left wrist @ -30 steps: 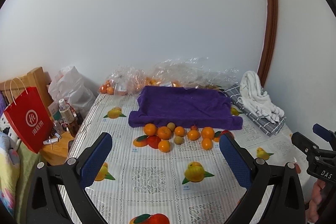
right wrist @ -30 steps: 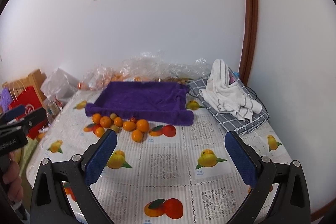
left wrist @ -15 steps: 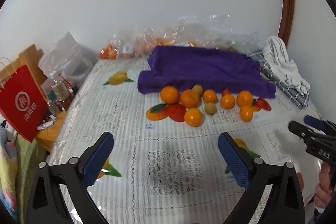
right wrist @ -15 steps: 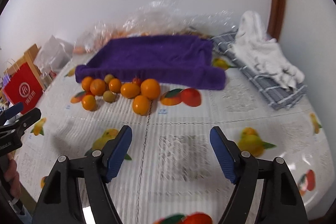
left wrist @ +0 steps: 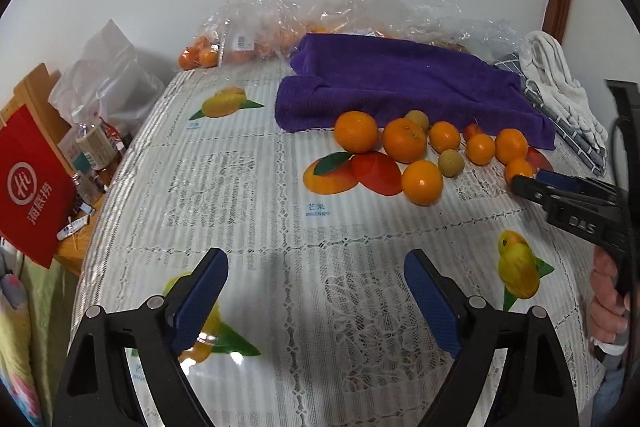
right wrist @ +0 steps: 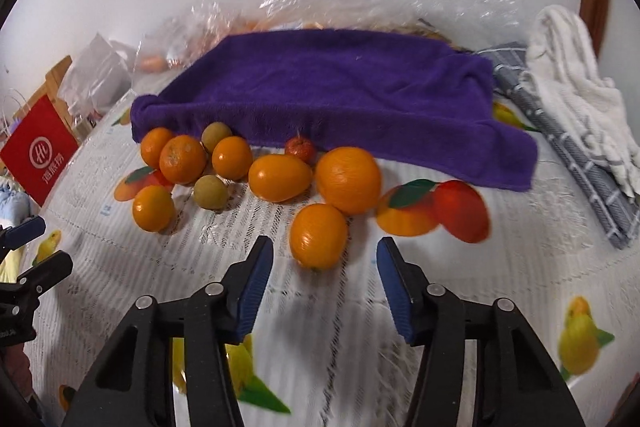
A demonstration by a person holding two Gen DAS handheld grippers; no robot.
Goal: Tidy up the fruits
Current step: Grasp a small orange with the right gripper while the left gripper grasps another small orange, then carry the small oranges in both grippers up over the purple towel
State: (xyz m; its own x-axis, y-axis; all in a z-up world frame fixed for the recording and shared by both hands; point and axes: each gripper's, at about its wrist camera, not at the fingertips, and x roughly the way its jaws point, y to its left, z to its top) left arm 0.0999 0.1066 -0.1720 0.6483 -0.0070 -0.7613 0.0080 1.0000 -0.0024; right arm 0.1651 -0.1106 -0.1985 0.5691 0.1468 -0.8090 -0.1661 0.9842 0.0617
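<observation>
Right wrist view: right gripper (right wrist: pixel 325 267) gapes empty, the nearest orange (right wrist: pixel 318 236) just ahead of its fingers. Fruit cluster lies mid-tabletop against the purple towel (right wrist: pixel 340 95). Left gripper (left wrist: pixel 316 283) gapes wide, empty, well short of the oranges (left wrist: pixel 404 140).

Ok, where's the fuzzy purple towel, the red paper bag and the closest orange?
Fuzzy purple towel (right wrist: pixel 340 87), right wrist view, middle of its top.
Red paper bag (left wrist: pixel 30 183), left wrist view, white logo.
Closest orange (right wrist: pixel 319 235), right wrist view, its middle.

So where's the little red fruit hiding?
In the right wrist view the little red fruit sits mid-picture against the front edge of the purple towel, just behind the oval orange and the biggest orange.
</observation>
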